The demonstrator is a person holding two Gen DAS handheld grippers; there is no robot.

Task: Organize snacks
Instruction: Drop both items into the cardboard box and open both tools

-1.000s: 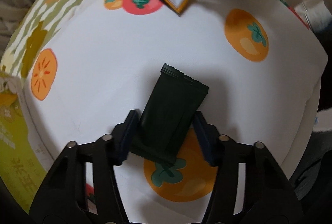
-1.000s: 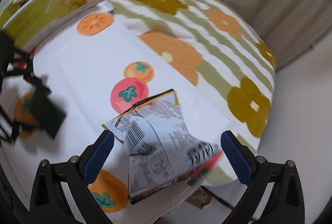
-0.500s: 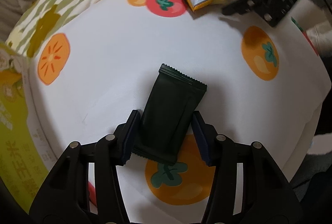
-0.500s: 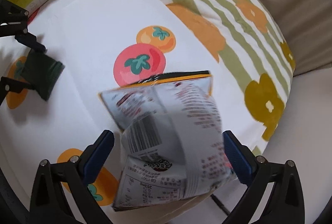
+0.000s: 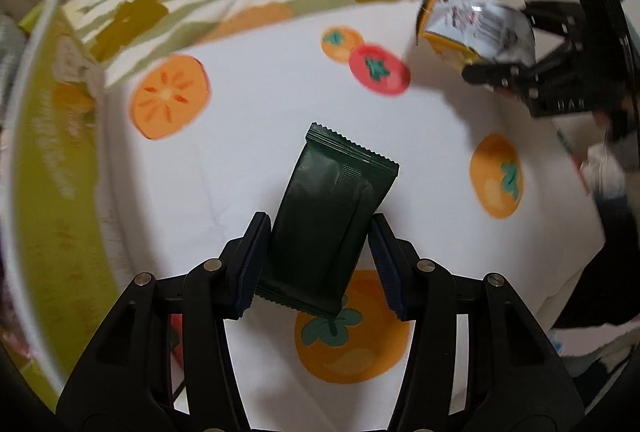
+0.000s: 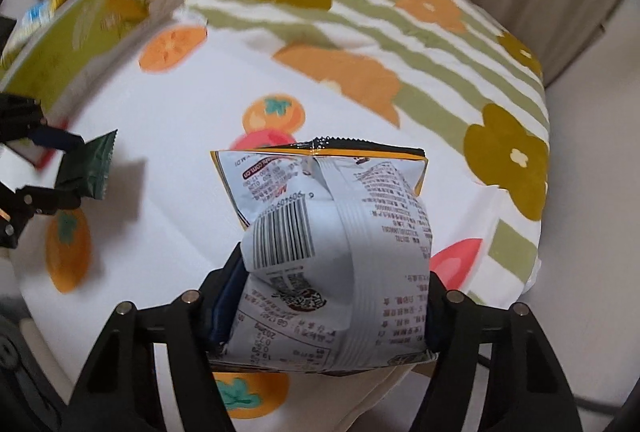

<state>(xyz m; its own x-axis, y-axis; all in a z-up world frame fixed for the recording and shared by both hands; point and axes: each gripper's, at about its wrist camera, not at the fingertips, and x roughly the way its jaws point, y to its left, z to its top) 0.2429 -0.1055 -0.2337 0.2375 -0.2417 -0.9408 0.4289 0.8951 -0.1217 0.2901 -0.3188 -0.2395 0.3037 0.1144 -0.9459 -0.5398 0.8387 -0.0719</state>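
While the left gripper point(image 5: 316, 264) clamped a matte dark green sachet point(image 5: 330, 216) with serrated ends above the fruit-print tablecloth point(image 5: 256, 136), the right gripper point(image 6: 326, 316) acted too. Its jaws had just been closing and squeezed a crinkly white snack bag point(image 6: 340, 244).
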